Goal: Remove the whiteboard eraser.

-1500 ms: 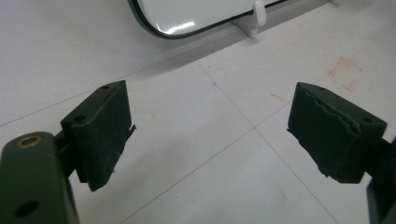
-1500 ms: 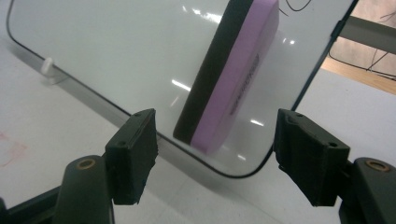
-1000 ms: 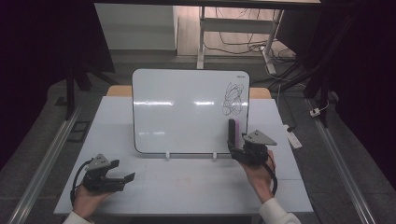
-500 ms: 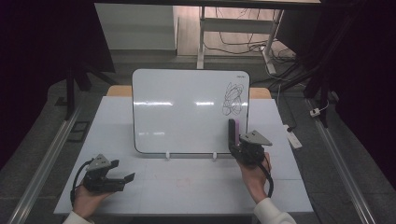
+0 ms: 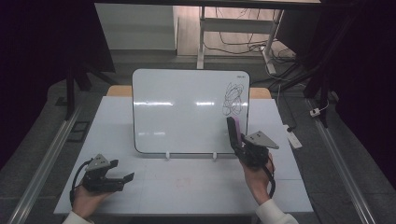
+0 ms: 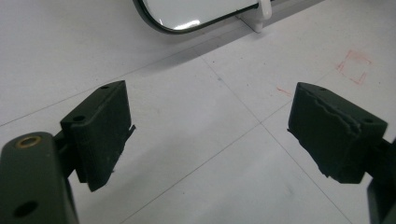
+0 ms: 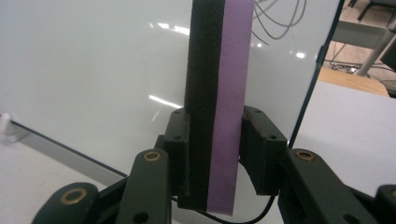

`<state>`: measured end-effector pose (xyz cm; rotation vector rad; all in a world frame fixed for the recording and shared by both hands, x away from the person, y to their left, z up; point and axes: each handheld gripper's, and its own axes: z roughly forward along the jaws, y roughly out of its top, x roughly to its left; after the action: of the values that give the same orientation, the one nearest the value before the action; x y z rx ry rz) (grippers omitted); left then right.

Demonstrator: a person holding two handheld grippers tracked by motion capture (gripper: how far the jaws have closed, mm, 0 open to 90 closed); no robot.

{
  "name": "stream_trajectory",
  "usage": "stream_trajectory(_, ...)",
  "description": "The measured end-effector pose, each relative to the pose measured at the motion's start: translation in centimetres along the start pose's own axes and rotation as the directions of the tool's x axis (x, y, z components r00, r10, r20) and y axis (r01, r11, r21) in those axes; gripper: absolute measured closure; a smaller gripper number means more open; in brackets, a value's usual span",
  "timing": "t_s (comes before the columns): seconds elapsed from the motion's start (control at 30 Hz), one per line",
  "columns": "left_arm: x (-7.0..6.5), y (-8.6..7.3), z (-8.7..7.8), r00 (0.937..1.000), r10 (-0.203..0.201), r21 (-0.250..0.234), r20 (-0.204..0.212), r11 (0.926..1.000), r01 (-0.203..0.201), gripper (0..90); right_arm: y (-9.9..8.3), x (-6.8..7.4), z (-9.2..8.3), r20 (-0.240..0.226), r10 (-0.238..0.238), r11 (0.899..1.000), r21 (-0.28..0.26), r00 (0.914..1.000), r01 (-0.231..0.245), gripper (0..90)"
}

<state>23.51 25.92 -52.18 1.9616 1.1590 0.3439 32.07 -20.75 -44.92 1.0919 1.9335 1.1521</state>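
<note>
Two tools work over one white surface [image 5: 196, 186]. At the near left, the left tool [image 5: 122, 178] rests low on the surface in the person's left hand [image 5: 86, 201], its jaws spread wide with nothing between them. The left gripper view adds what the high view barely resolves: a faint red square mark [image 6: 354, 66] on the surface ahead of the jaws, and one white foot [image 6: 261, 13] under the board's rounded corner. Farther in and to the right, the right tool [image 5: 233, 135] stands upright in the right hand [image 5: 256, 177], clamped on one whiteboard eraser [image 5: 235, 130]. The right gripper view shows the eraser's two layers, black felt and purple foam [image 7: 231, 93], close before the board. Beyond stands one whiteboard [image 5: 187, 112] on two feet, with one black scribble [image 5: 232, 99] at its upper right.
</note>
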Motion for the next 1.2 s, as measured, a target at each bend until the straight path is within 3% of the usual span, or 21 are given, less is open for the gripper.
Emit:
stream_trajectory(0.3, 0.1, -0.1, 0.0, 0.9999, -0.010, 0.004, 0.000, 0.9999, 0.010, 14.4, -0.6, 0.3, -1.5, -0.070, -0.036, 0.999, -0.018, 0.9969, 0.034, 65.2)
stream_trajectory(0.4, 0.1, -0.1, 0.0, 0.9999, -0.012, 0.007, 0.000, 0.9999, 0.012, 14.5, -1.0, 0.4, -2.0, -0.113, -0.058, 0.998, -0.027, 0.9919, 0.055, 65.2)
stream_trajectory(0.7, 0.0, 0.0, 0.0, 0.9999, -0.013, 0.007, 0.008, 0.9999, 0.013, 14.6, -1.9, 0.5, -3.1, -0.167, -0.100, 0.995, -0.016, 0.9808, 0.099, 65.3)
stream_trajectory(0.97, -0.3, 0.4, 0.0, 0.9992, -0.018, 0.005, 0.037, 0.9998, 0.018, 14.7, -2.2, 2.3, -2.7, -0.226, -0.169, 0.985, -0.005, 0.9593, 0.173, 65.3)
stream_trajectory(1.2, -1.2, 2.1, 0.4, 0.9962, -0.003, 0.000, 0.087, 1.0000, 0.003, 14.5, -2.4, 4.0, -2.1, -0.259, -0.209, 0.976, 0.000, 0.9430, 0.217, 65.2)
